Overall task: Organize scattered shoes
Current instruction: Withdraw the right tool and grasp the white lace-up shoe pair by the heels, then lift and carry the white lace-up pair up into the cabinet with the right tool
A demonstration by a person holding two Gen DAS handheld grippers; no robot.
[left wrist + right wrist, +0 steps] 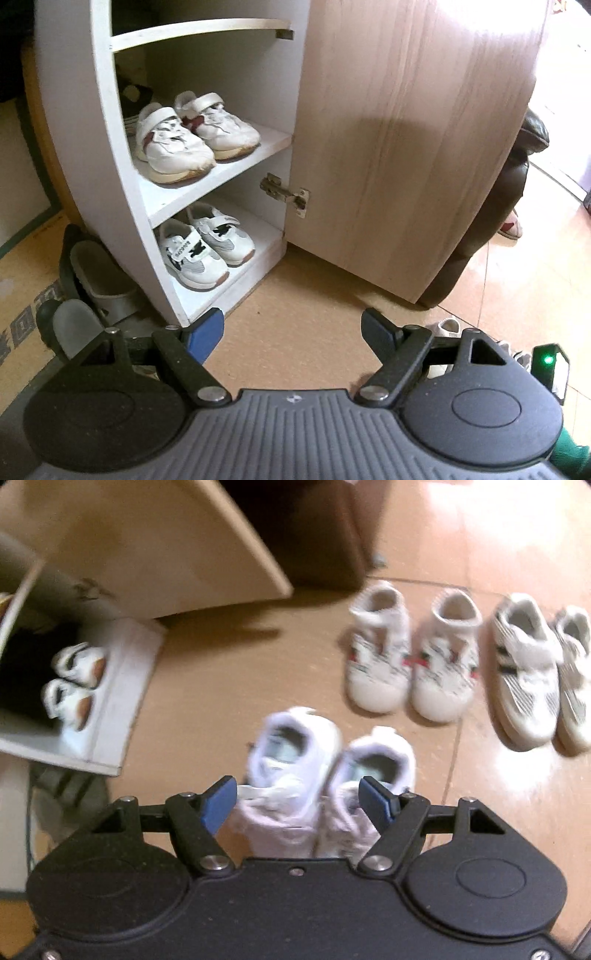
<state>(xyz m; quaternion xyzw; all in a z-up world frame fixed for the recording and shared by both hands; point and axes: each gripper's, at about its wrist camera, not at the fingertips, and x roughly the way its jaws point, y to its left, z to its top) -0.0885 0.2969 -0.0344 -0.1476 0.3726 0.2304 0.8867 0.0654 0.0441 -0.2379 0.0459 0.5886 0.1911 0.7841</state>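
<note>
Here, right gripper (298, 801) was held spread above blurred white strap sneaker pair (325, 775) on tan floor (229, 686), nothing grasped. Left gripper (291, 328) was kept released, empty, before white shoe cabinet (218, 181). Both shoes best pinched together, pads lowered evenly outside pair.

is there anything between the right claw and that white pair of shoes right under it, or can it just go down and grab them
Nothing visible is in the way. The right claw is open and directly over the white pair on the floor, with no other object between its fingers and the shoes. The picture is blurred, so I cannot tell whether the pads already touch them.
</note>
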